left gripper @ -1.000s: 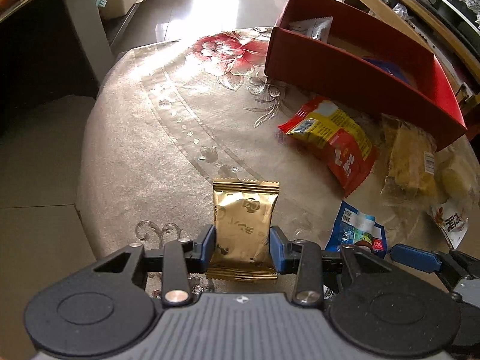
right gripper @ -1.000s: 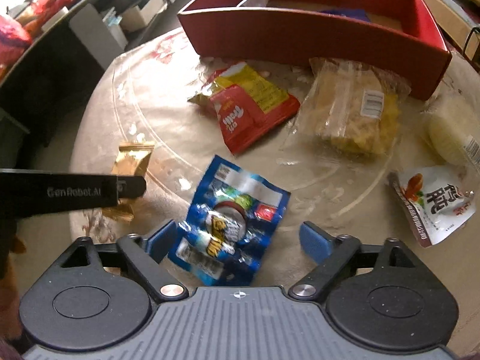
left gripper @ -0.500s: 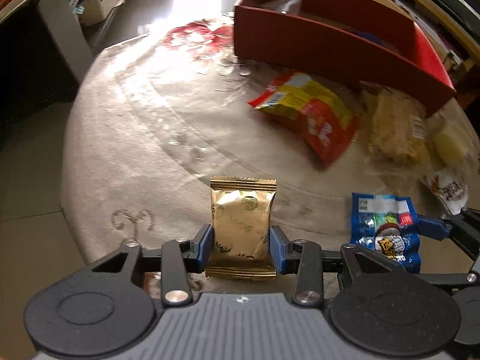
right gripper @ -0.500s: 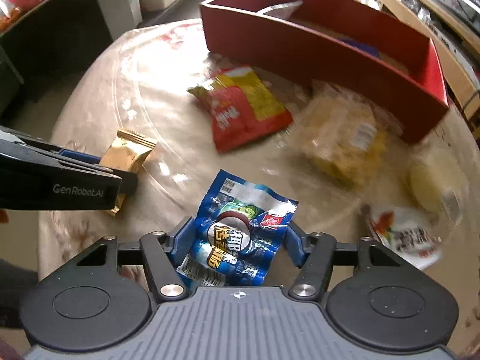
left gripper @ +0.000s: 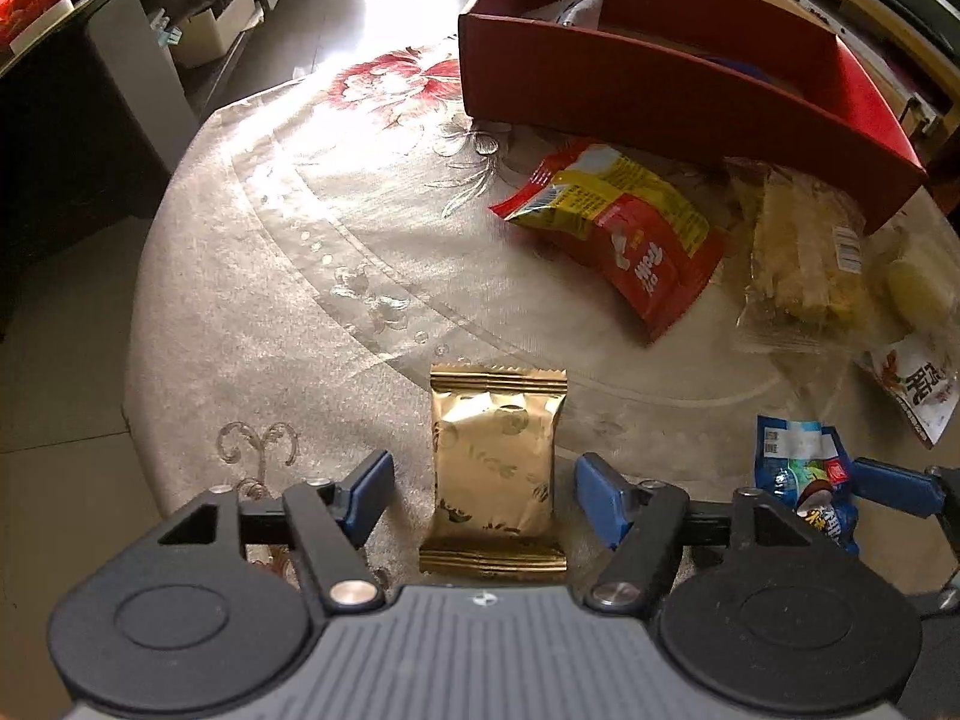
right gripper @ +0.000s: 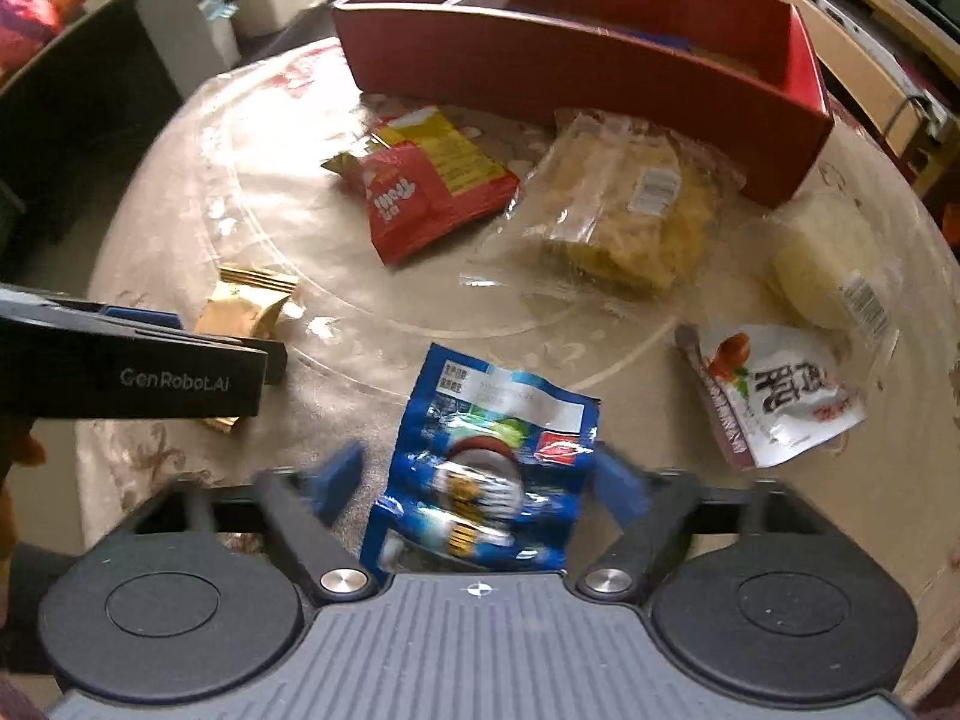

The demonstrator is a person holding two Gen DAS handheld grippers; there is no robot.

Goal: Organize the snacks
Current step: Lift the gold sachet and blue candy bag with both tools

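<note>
A gold packet (left gripper: 492, 468) lies on the round table's cloth (left gripper: 288, 276) near its front edge. My left gripper (left gripper: 485, 474) straddles it; the jaws are opening and the pads stand clear of both its sides. A crumpled blue packet (right gripper: 486, 456) lies between the blurred pads of my right gripper (right gripper: 480, 477), whose jaws are also opening, with a gap on the left side. The red box (right gripper: 540, 66) stands at the back of the table with a few packets inside. In the right wrist view the left gripper's body (right gripper: 132, 372) covers part of the gold packet (right gripper: 252, 312).
Between the grippers and the box lie a red-and-yellow packet (right gripper: 426, 192), a clear bag of yellow snacks (right gripper: 624, 210), a pale wrapped cake (right gripper: 828, 264) and a white packet with red print (right gripper: 774, 396). Dark furniture (left gripper: 72, 138) and floor lie left of the table.
The left jaws, shut on the gold packet before, have spread off it. The right jaws closed on the blue packet half a second ago and are now apart again.
</note>
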